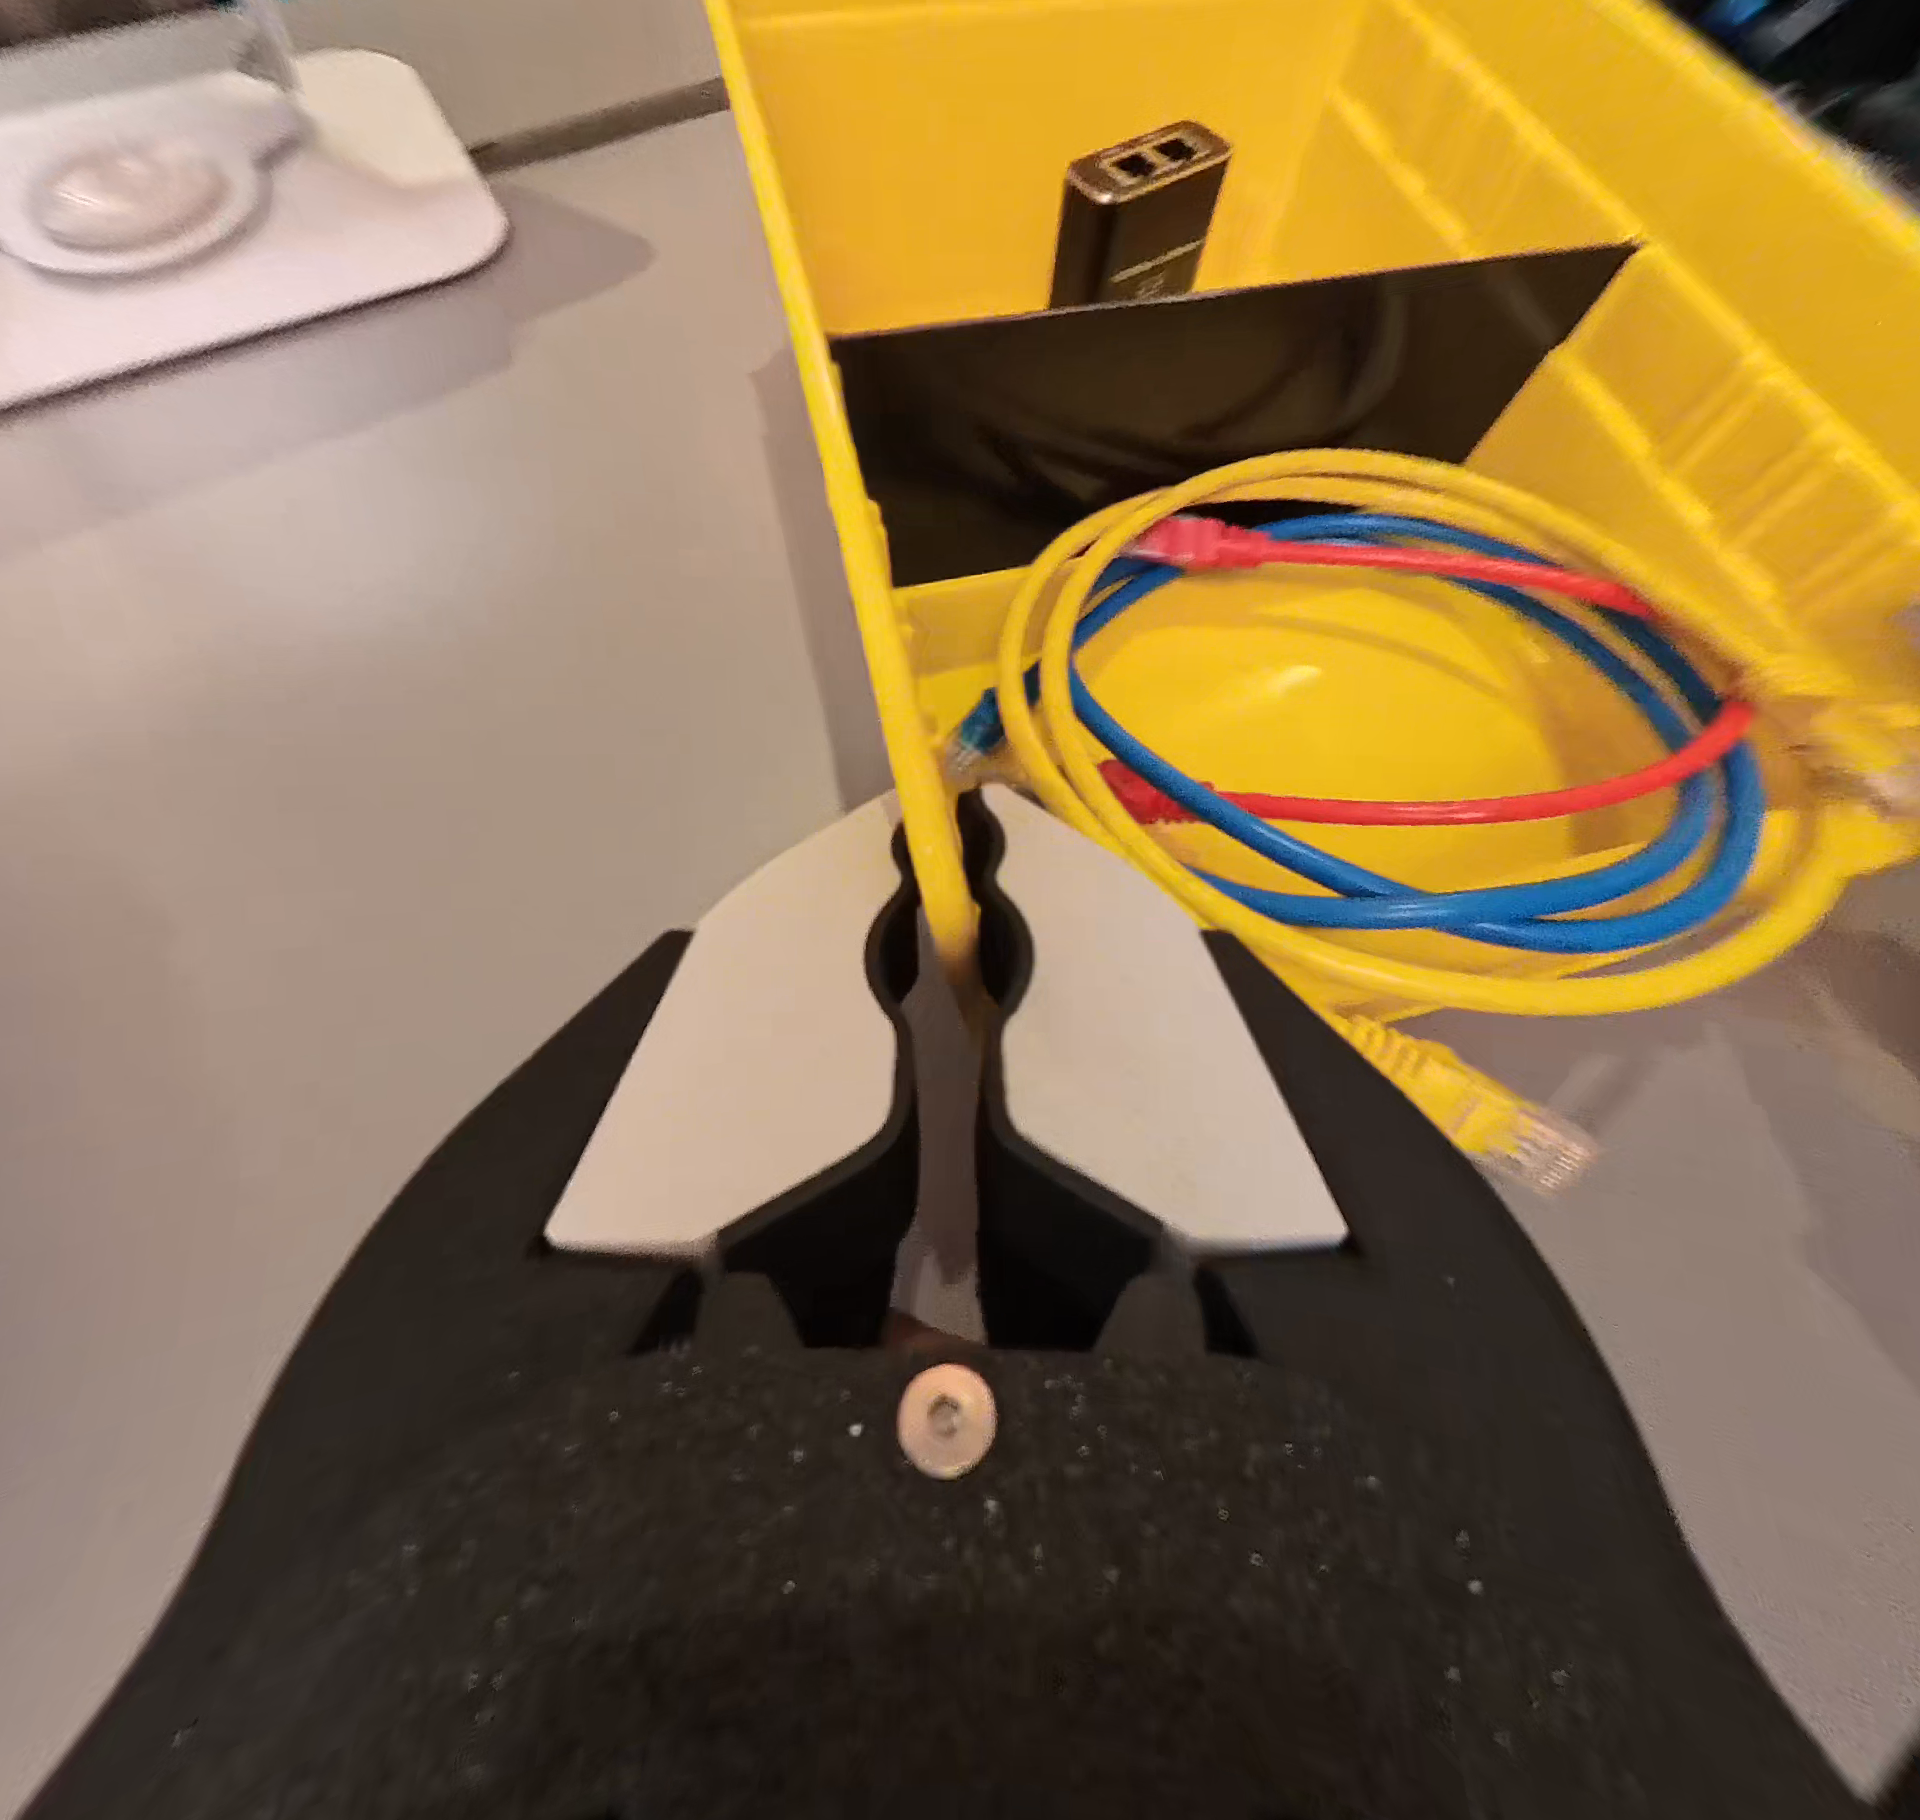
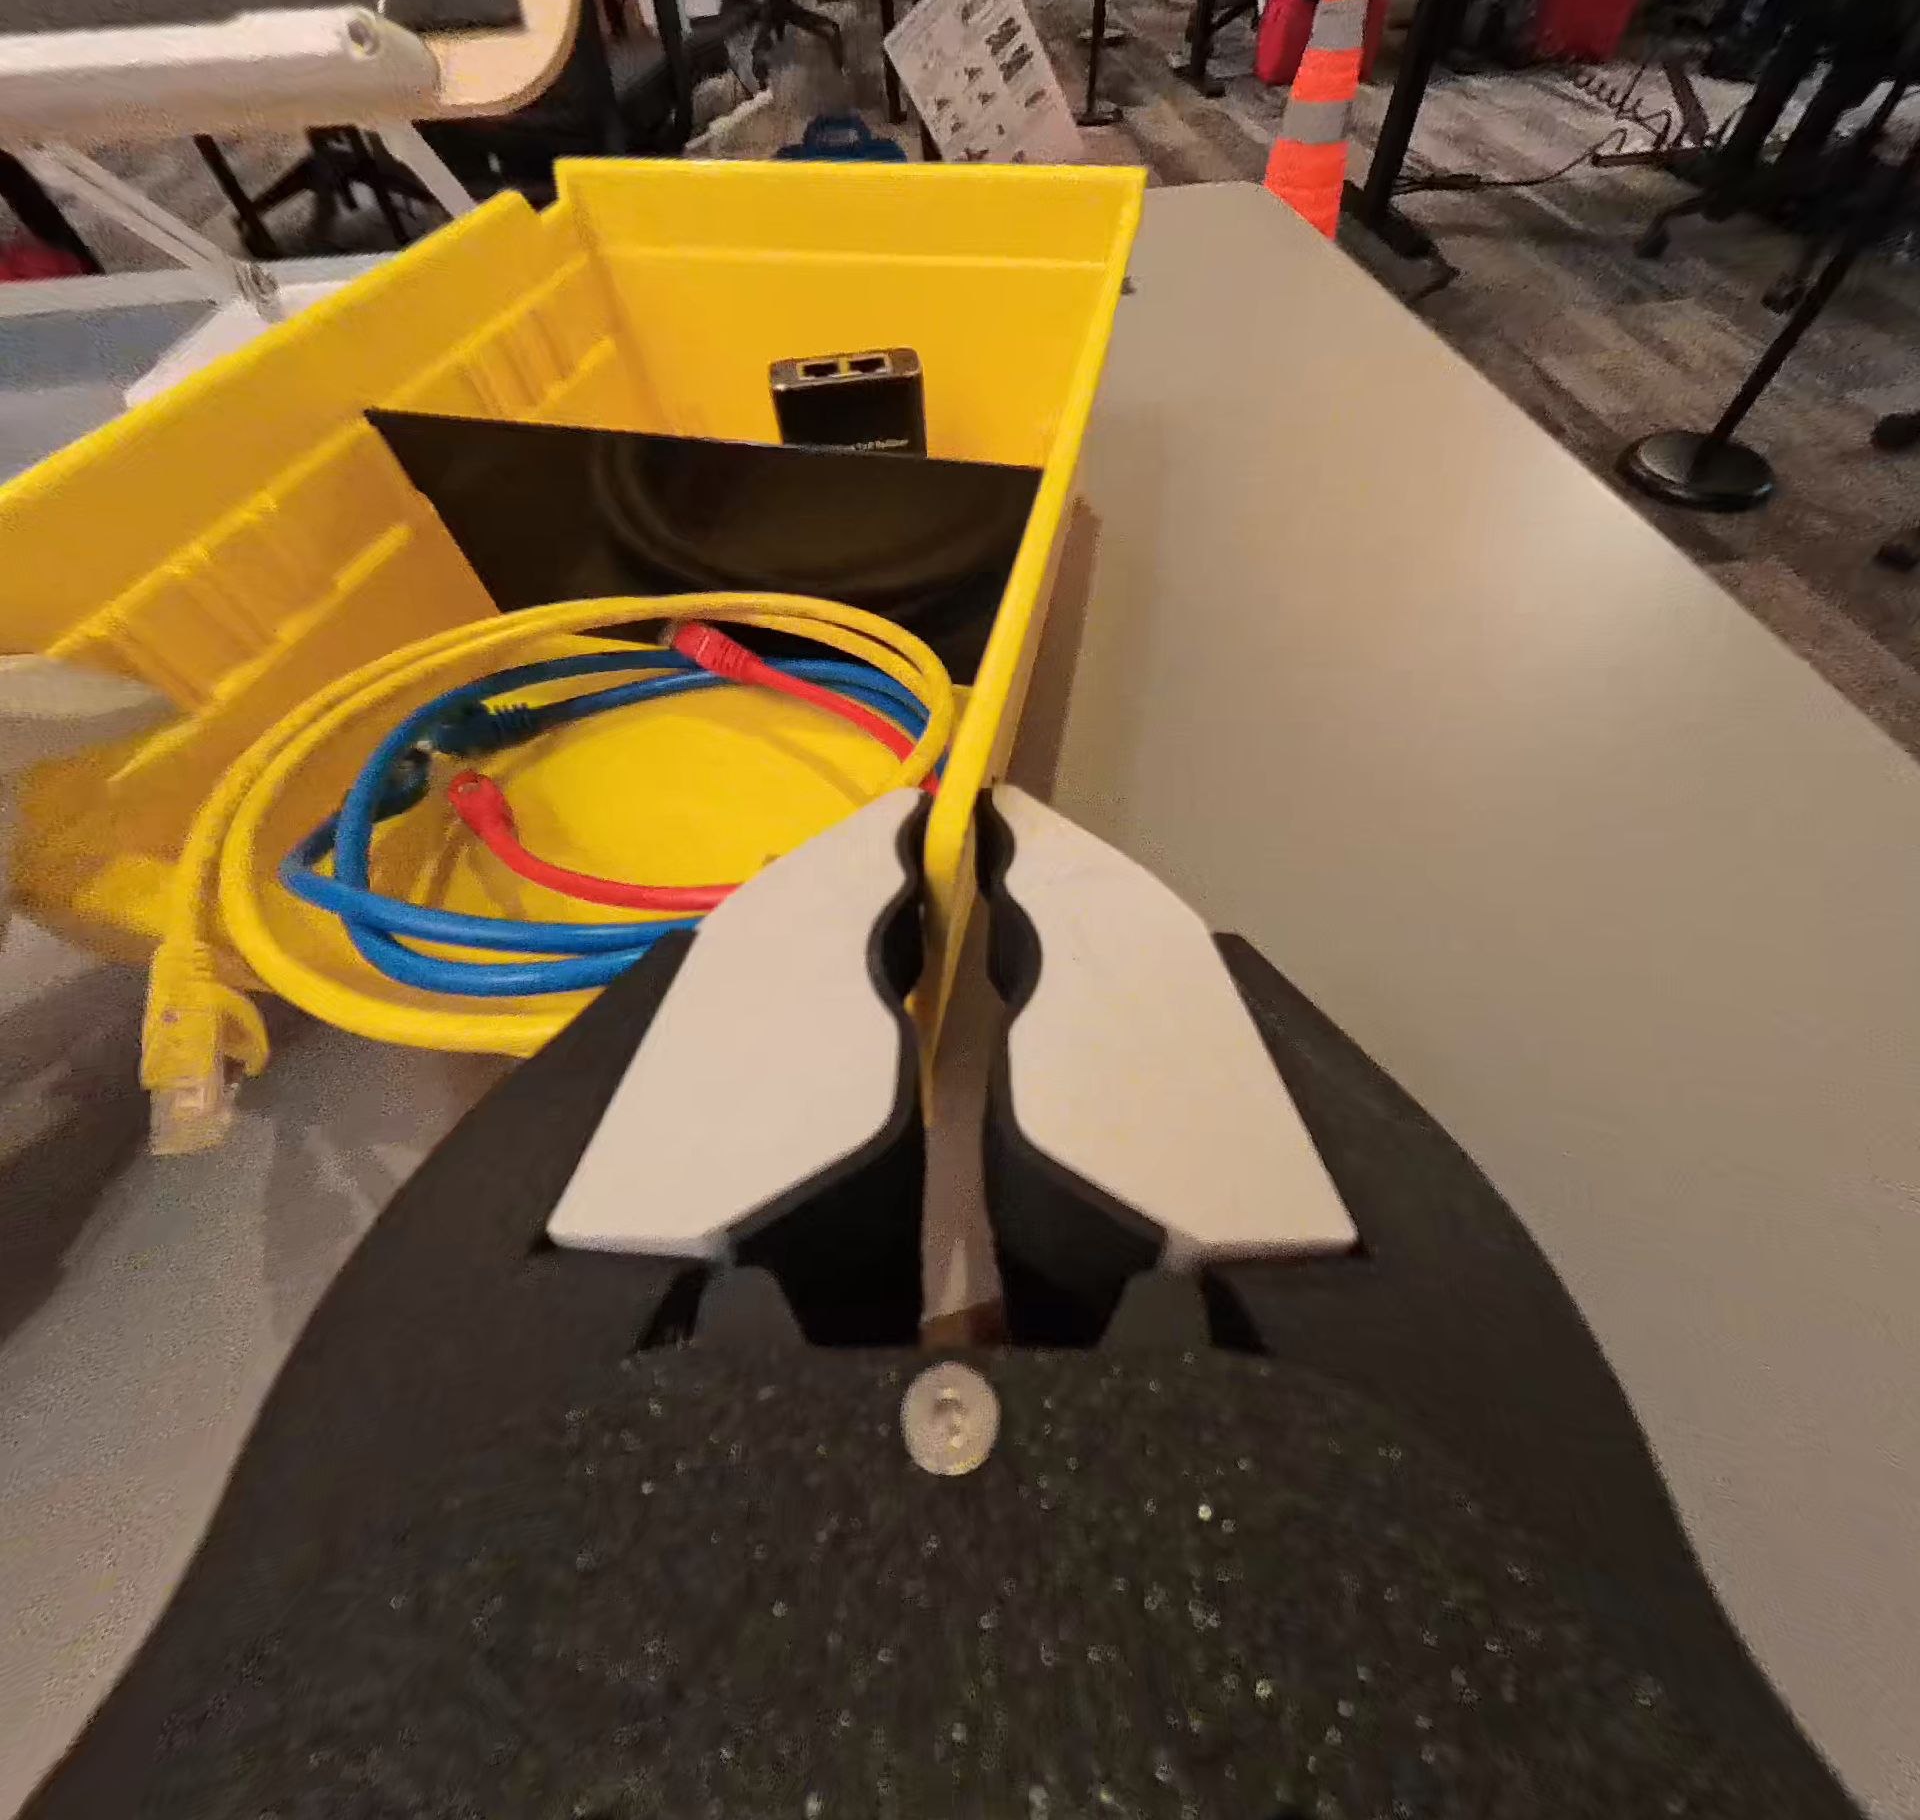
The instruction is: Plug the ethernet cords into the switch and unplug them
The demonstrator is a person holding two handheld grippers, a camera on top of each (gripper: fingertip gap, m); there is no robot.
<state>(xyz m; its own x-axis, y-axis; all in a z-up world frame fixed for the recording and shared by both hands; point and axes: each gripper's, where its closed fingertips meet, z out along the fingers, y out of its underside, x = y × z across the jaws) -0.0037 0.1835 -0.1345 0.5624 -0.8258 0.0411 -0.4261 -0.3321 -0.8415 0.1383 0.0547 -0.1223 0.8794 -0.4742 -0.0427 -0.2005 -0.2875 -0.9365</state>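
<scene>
Left wrist view: nearest, the left gripper (image 1: 940, 897) is clamped on the near end of the yellow bin's (image 1: 1039, 25) left side wall, 1 finger inside, 1 outside. Left of that wall the grey table (image 1: 364, 731) lies open as far as a white stand base (image 1: 208, 212) at the far left. Inside, a black divider (image 1: 1195, 399) crosses the bin. Before it lie 3 coiled ethernet cords – yellow cord (image 1: 1351, 991), blue cord (image 1: 1455, 913), red cord (image 1: 1455, 804) – with a yellow plug spilling over the near edge onto the table. Behind the divider the black switch (image 1: 1122, 222) stands on end, long axis upright, its 2 ports facing up and toward the camera.

Right wrist view: the right gripper (image 2: 951, 835) pinches the near end of the bin's right wall. Open table stretches right to its edge; an orange cone (image 2: 1325, 77) stands on the floor beyond. The switch (image 2: 850, 399) leans by the far wall, ports up – the cords coil left of the fingers.
</scene>
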